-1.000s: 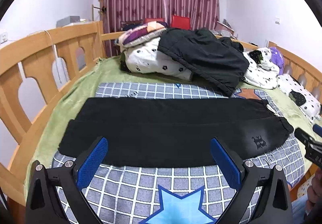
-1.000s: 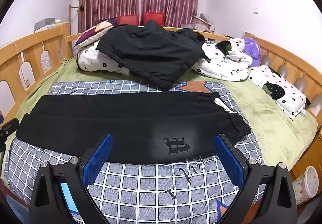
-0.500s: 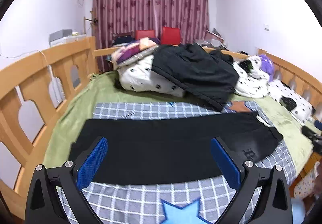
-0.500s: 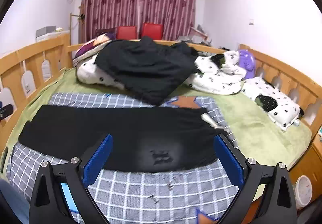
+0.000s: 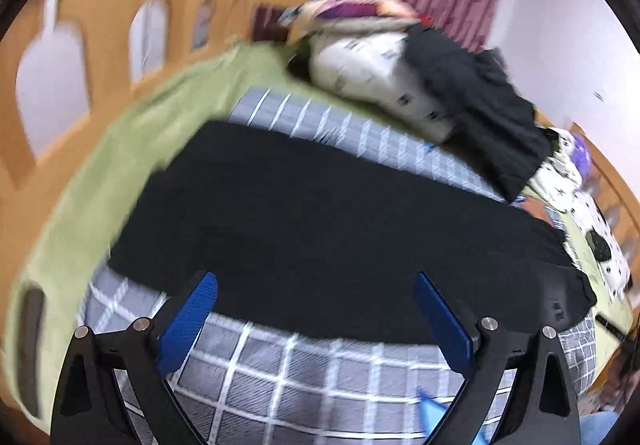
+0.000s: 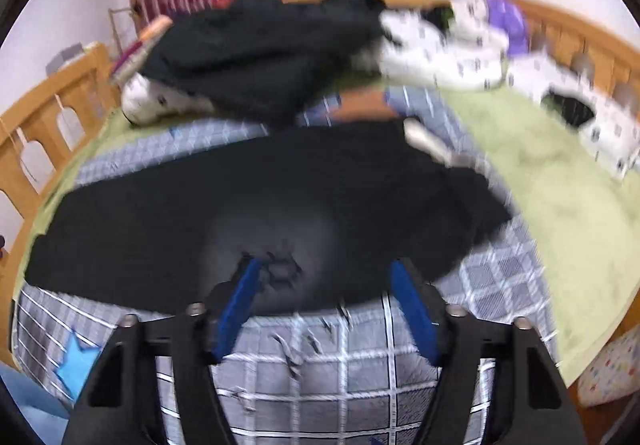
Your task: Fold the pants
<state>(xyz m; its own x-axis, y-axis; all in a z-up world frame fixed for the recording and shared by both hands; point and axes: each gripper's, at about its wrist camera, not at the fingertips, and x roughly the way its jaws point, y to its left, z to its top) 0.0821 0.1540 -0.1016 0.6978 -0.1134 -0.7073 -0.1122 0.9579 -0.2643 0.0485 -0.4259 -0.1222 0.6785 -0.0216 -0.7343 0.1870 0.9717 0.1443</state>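
Note:
Black pants (image 5: pixel 332 213) lie flat and stretched sideways across a grey checked blanket (image 5: pixel 288 369) on the bed. My left gripper (image 5: pixel 316 285) is wide open, its blue pads hovering over the near hem edge at the leg end, with nothing held. In the right wrist view the same pants (image 6: pixel 280 201) show their printed emblem near the waist end. My right gripper (image 6: pixel 324 269) hangs just over that emblem at the near edge, its jaws closing, narrower than before, with cloth under them but no grip visible. Both views are motion-blurred.
A heap of white spotted bedding (image 5: pixel 380 81) and a black garment (image 6: pixel 256 45) lies behind the pants. Wooden bed rails (image 5: pixel 108 33) run along the left and the far right (image 6: pixel 560 25). A green sheet (image 6: pixel 560 181) covers the right side. A patterned bin (image 6: pixel 612 369) stands beside the bed.
Both grippers have dropped down and forward toward the near edge of the pants, and the views tilted. The right gripper's jaws have narrowed; the left stayed wide.

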